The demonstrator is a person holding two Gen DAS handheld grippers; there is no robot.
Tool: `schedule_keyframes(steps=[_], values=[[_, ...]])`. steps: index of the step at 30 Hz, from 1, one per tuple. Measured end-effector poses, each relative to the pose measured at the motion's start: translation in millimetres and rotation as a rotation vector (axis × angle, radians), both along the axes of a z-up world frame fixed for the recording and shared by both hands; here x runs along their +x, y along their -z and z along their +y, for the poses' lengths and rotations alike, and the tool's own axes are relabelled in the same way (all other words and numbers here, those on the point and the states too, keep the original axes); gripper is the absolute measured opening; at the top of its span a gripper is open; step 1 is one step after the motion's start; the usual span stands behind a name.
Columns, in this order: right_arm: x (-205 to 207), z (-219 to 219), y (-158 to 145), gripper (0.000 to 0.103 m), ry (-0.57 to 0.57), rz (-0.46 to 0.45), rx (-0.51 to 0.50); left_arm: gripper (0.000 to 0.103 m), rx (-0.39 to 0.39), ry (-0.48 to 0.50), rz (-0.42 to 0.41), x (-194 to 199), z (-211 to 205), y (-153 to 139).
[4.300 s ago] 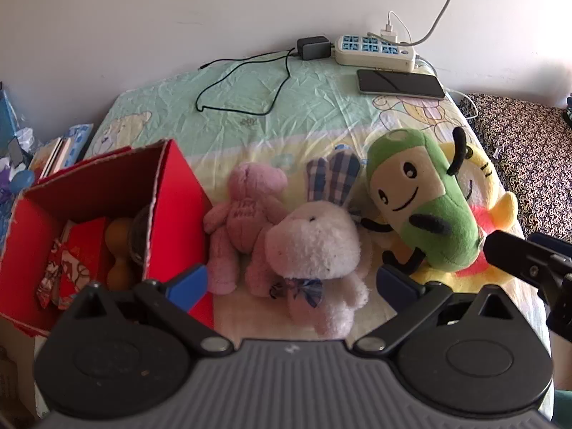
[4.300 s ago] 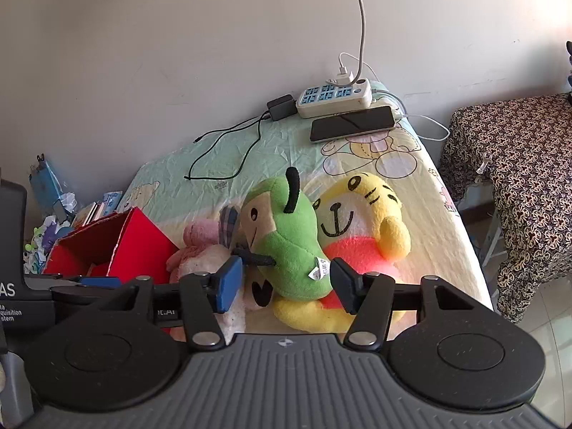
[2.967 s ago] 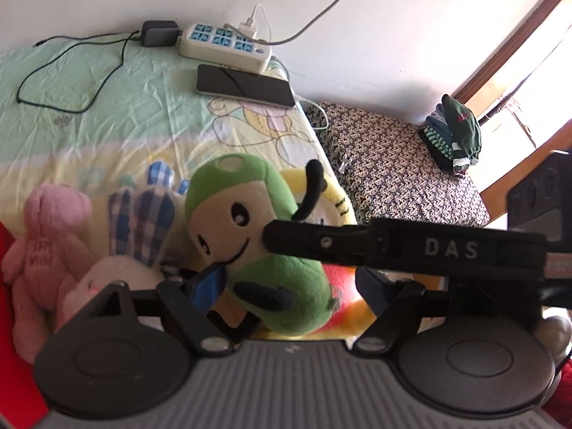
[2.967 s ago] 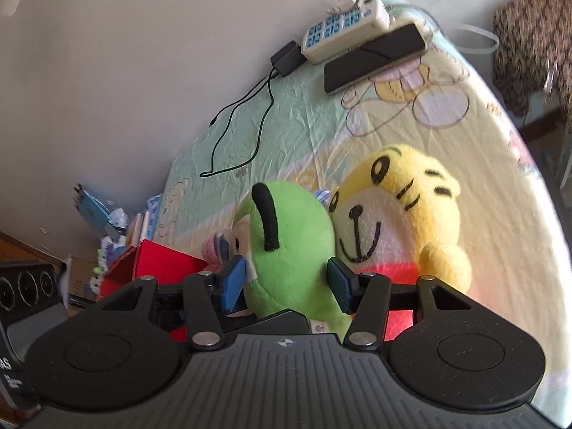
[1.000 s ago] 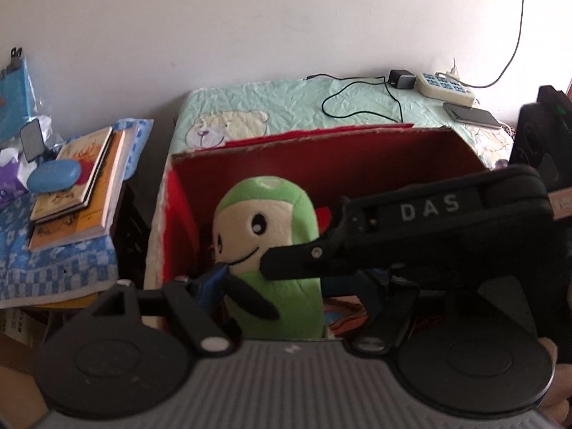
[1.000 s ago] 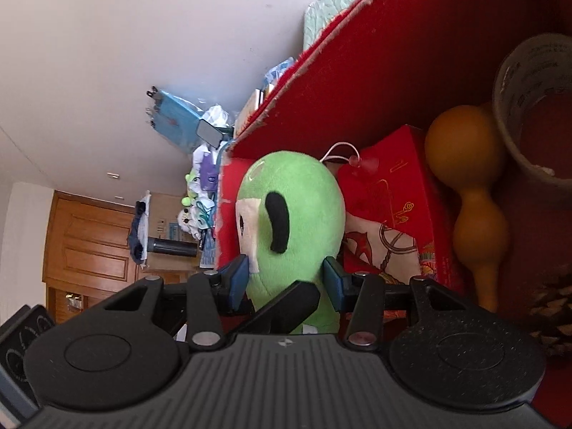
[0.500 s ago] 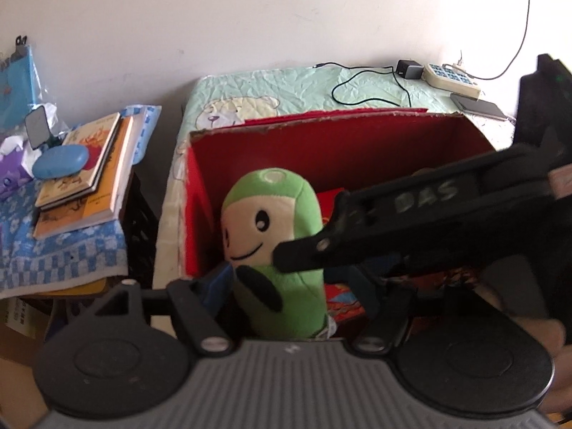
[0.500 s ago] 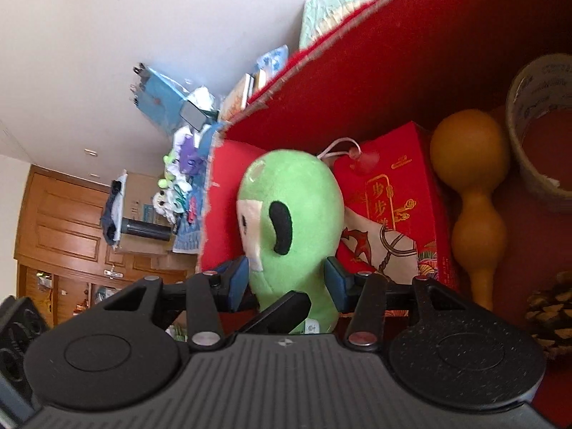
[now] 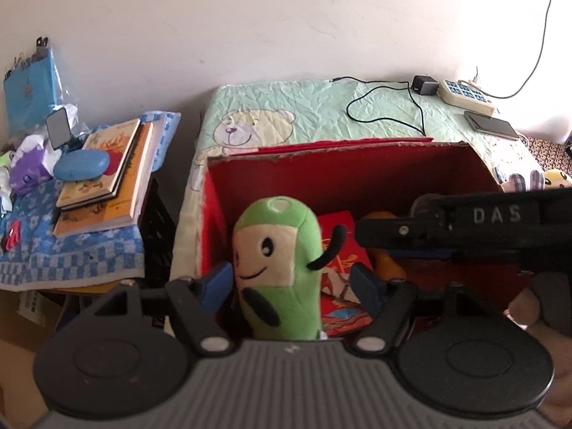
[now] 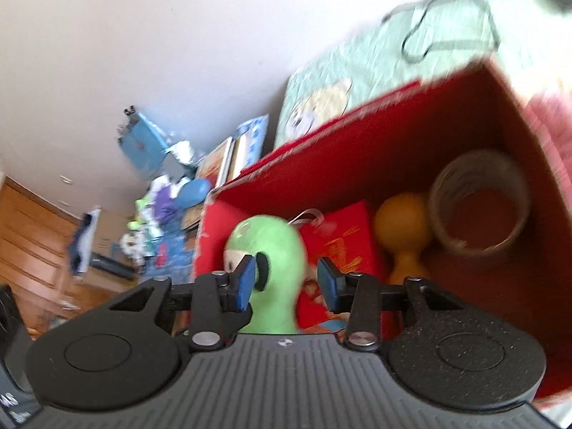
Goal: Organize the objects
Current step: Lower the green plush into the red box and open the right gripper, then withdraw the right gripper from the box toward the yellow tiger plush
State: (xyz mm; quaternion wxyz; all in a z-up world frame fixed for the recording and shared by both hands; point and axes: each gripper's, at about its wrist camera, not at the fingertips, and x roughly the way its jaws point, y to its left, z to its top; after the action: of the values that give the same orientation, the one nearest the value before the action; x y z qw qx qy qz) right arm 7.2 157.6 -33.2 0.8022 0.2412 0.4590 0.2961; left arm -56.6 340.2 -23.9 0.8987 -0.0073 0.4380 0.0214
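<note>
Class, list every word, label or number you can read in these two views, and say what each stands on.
"DAS": white letters on the right gripper's black body.
Gold characters on the red packet in the box: too blurred.
Book covers: too small.

The red box (image 10: pixel 357 164) is crowded: green plush (image 9: pixel 277 268) left, gourd (image 10: pixel 402 239) and tape roll (image 10: pixel 479 203) right.

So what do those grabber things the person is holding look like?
Each is a black plastic tool. The left gripper has a ribbed grey body, two round black discs, silver screws and blue-padded fingers. The right gripper looks the same, and from the side its long black bar shows white letters "DAS".
</note>
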Motion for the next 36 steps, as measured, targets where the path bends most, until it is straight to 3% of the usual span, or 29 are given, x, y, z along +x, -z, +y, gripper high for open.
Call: schedule_keyframes(steps=[5, 13, 26, 36], values=[[-9, -11, -11, 0.043, 0.053, -0.091, -0.104, 0.08, 0.043, -0.004, 0.012, 4, -18, -3], [-21, -44, -17, 0.043, 0.128, -0.127, -0.119, 0.081, 0.066, 0.021, 0.027, 6, -48, -10], [-44, -92, -34, 0.044, 0.12, -0.224, -0.188, 0.085, 0.109, -0.008, 0.03, 3, -106, -17], [-50, -145, -39, 0.045, 0.14, -0.228, -0.185, 0.087, 0.126, 0.0, 0.015, 0, -165, -22]])
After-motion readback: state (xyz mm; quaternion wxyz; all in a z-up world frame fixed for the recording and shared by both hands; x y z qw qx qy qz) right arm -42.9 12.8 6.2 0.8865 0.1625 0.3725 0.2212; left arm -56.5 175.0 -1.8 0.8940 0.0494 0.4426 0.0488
